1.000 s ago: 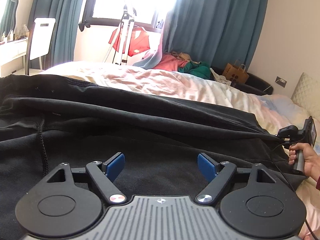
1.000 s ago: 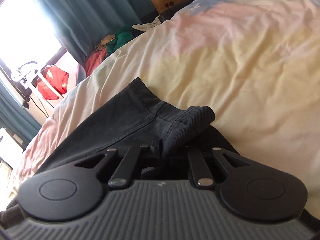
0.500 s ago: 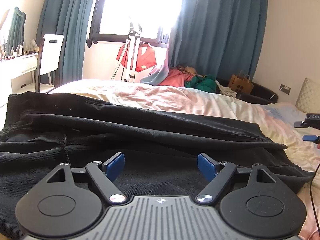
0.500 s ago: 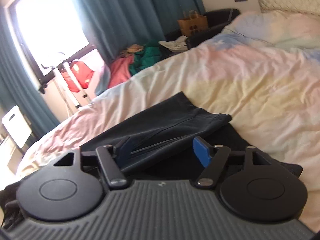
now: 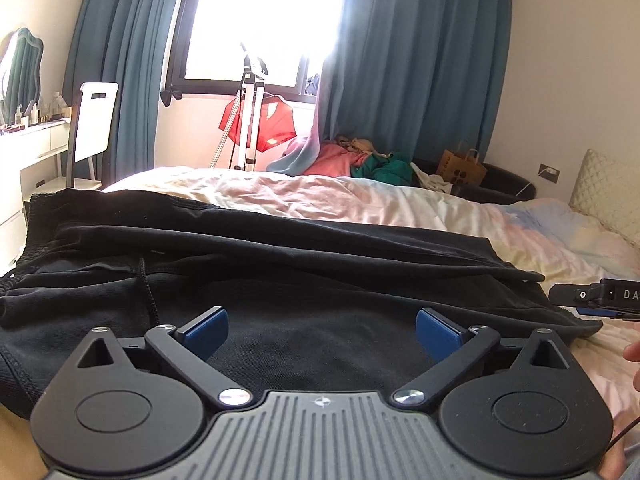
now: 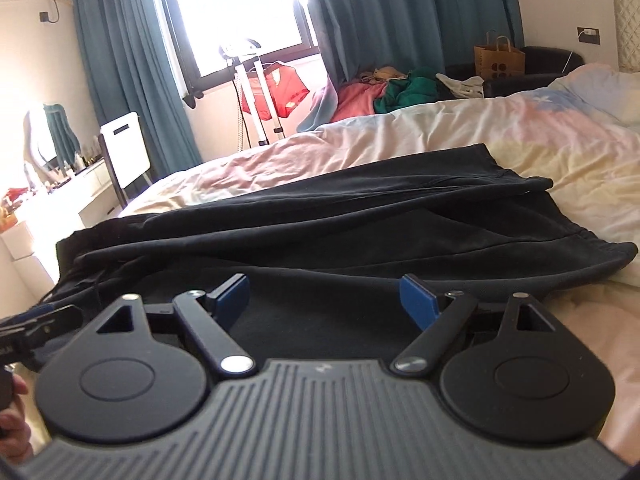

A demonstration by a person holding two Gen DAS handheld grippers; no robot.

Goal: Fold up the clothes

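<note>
Left wrist view: my left gripper (image 5: 320, 330) hovers with jaws spread wide and empty over the black sweatpants (image 5: 300, 264), which lie lengthwise across the bed (image 5: 400, 200), one leg laid over the other, drawstring (image 5: 146, 292) at the waistband end. My right gripper (image 6: 322, 298) gapes empty too, nearer the cuffs (image 6: 600, 252), so I judge each end is covered for a crosswise fold.

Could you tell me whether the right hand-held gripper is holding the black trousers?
No, the right hand-held gripper is open above the black trousers, gripping nothing.
</note>
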